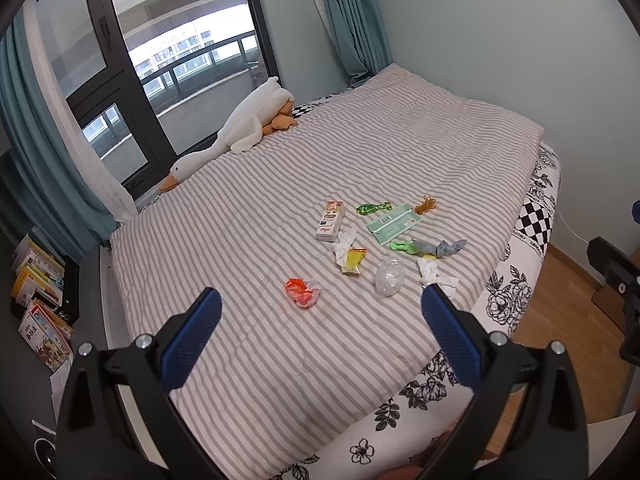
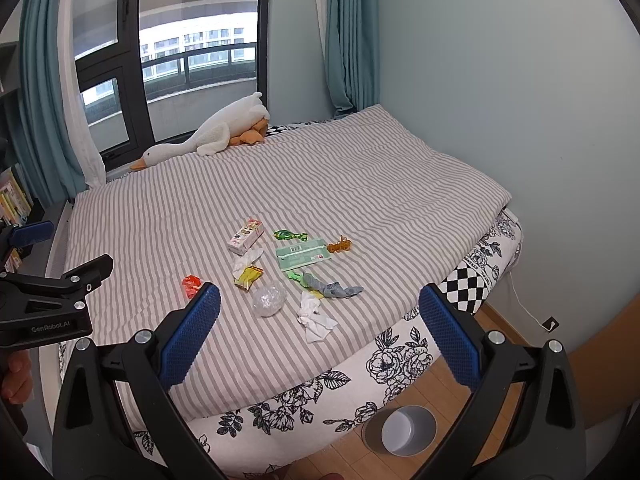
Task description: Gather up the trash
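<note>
I am seeing both grippers hanging over the near edge of the bed [image 2: 360,184], each with jaws spread wide and gripping nothing; the left gripper [image 1: 320,304] is framing the red wrapper [image 1: 302,291], and the right gripper [image 2: 319,300] is framing the clear ball [image 2: 269,300] and the tissue [image 2: 316,318]. The trash is lying scattered on the striped quilt, toward its near right part; the box [image 2: 245,236] is lying with its long axis running near-left to far-right; the green pack [image 2: 305,257] is stretching left to right, just beside the orange knot [image 2: 339,245]; the grey scrap [image 2: 334,289] is pointing right. The bin [image 2: 406,430] is standing on the floor near the bed's foot, its near rim cut off by the right finger; print on the wrappers is too small to read; the goose [image 2: 208,136] is lying at the far edge.
</note>
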